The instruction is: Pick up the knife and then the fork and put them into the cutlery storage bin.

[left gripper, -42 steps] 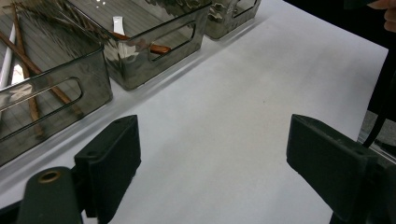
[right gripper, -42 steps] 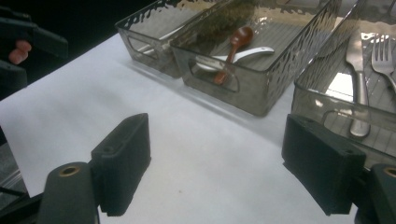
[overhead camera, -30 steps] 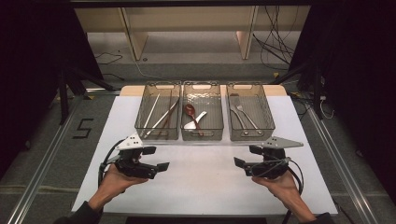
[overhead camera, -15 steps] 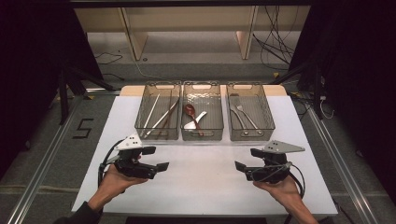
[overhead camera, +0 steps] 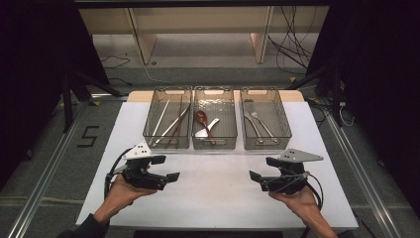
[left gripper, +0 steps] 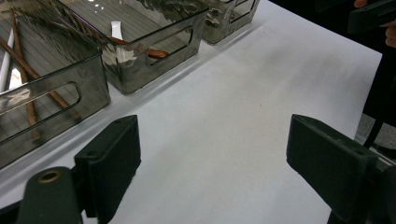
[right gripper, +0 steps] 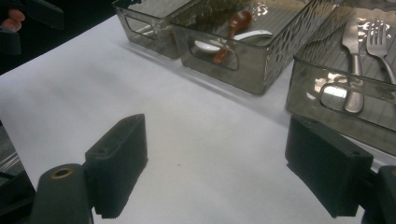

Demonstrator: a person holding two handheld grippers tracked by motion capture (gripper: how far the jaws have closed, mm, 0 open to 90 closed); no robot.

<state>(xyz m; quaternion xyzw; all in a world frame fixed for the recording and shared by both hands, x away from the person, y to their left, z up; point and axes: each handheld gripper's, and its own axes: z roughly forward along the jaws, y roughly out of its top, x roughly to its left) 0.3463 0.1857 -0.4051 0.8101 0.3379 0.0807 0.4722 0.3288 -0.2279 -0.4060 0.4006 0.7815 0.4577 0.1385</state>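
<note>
Three smoky clear bins stand in a row at the far side of the white table [overhead camera: 218, 188]. The left bin [overhead camera: 166, 142] holds chopsticks [overhead camera: 171, 126]. In the middle bin [overhead camera: 214, 143] lie a brown spoon [overhead camera: 201, 118] and a white spoon [overhead camera: 208, 130]. Metal forks [overhead camera: 255, 121] rest in the right bin [overhead camera: 267, 143]. My left gripper [overhead camera: 166, 167] hovers open near the table's front left, nothing between its jaws [left gripper: 212, 154]. My right gripper [overhead camera: 263, 168] is open at the front right, also holding nothing [right gripper: 215, 154].
Bare white tabletop stretches between the two grippers and the bins. The table's near edge lies just behind the hands. Shelving legs and cables [overhead camera: 292, 44] sit on the floor beyond the table. Dark stands flank both sides.
My right gripper has drifted slightly toward the near edge and to the right. The left gripper has stayed in place. Both remain open.
</note>
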